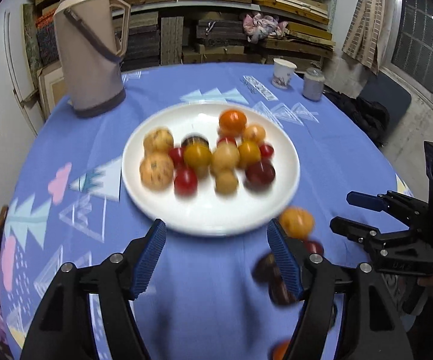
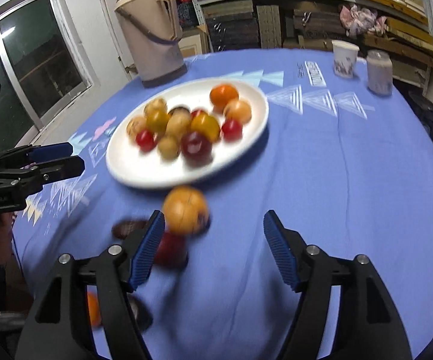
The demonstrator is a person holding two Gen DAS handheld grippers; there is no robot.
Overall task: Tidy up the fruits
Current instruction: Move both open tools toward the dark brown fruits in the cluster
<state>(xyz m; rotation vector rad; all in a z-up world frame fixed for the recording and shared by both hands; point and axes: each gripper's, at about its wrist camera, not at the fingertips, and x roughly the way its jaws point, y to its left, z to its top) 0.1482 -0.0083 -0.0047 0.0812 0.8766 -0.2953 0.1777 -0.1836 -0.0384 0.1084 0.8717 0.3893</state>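
Observation:
A white plate (image 1: 288, 162) on the blue tablecloth holds several small fruits: orange, yellow, tan, red and dark red. It also shows in the right wrist view (image 2: 120, 165). Loose fruits lie on the cloth near the plate's near edge: an orange-tan one (image 1: 296, 222) (image 2: 185, 210), a red one (image 2: 171, 250), dark ones (image 1: 264, 268) (image 2: 127, 228) and an orange one (image 2: 93, 312). My left gripper (image 1: 216, 258) is open and empty just before the plate. My right gripper (image 2: 213, 253) is open and empty, the orange-tan fruit just beyond its left finger.
A tall beige thermos (image 1: 88, 51) (image 2: 153, 30) stands at the table's far left. A paper cup (image 1: 283, 73) (image 2: 344, 58) and a small jar (image 1: 314, 84) (image 2: 380, 72) stand at the far right. Shelves of stacked boards fill the background.

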